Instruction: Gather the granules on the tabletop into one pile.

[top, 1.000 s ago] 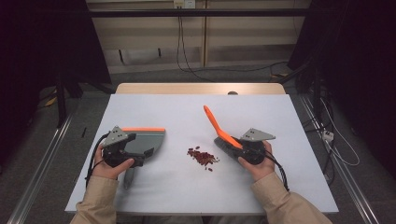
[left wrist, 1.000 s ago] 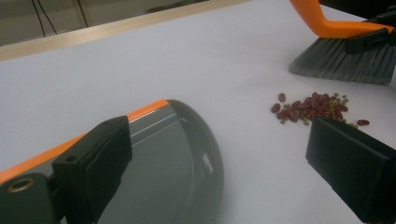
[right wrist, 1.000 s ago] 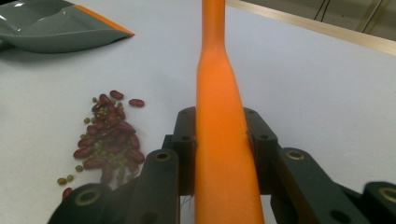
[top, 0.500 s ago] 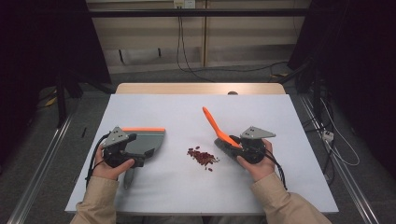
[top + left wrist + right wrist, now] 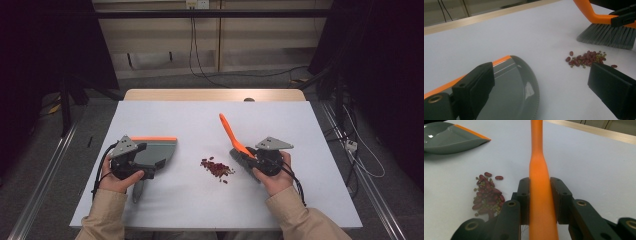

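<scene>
A grey dustpan [image 5: 159,148] with an orange back rim lies at the left of the white table [image 5: 200,120]. My left gripper [image 5: 145,162] is open over it, its jaws wide apart in the left gripper view [image 5: 541,82], with the dustpan [image 5: 511,85] beneath the left jaw. A small pile of red and green beans [image 5: 216,167] lies mid-table. My right gripper [image 5: 252,159] is shut on the orange handle of a brush [image 5: 229,131]. Its grey bristles [image 5: 609,37] rest on the table just beyond the beans [image 5: 586,58]. The right gripper view shows the handle [image 5: 537,170] clamped between both jaws [image 5: 539,195].
A wooden strip [image 5: 215,95] borders the table's far edge. Cables run over the floor behind and to the right [image 5: 350,145]. Bare white tabletop surrounds the beans [image 5: 487,195] and extends past the dustpan [image 5: 446,140].
The right gripper and brush have edged slightly left, toward the beans. The left gripper and dustpan have barely moved.
</scene>
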### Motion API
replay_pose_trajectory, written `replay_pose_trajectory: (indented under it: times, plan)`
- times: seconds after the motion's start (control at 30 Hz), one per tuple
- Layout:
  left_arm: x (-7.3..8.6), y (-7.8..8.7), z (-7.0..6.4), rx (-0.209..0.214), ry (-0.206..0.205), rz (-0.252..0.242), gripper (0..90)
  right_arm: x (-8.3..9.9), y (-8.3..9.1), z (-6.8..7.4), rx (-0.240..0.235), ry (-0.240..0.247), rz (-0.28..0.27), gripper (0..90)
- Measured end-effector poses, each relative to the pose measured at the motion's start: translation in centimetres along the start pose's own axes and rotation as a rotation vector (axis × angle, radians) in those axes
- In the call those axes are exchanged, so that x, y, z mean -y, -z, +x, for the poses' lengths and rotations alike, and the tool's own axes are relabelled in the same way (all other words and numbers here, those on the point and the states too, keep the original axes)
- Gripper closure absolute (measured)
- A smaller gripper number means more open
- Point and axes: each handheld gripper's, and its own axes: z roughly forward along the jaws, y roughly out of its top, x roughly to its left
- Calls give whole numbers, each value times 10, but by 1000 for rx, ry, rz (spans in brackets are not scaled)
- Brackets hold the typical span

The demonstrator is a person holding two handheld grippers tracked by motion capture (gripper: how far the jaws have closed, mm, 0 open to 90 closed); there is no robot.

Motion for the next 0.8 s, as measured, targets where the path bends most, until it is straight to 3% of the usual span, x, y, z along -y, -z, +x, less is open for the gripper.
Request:
replay_pose_trajectory:
  times: [0.1,0.5,0.8]
  plan:
    - [0,0,0,-1,-5,3,69,0,-4,5,4,-18,-19,718]
    - [0,0,1,-2,0,4,69,-4,-25,39,27,14,-82,718]
    - [1,0,2,-3,2,3,69,-7,-34,45,-4,-9,-110,718]
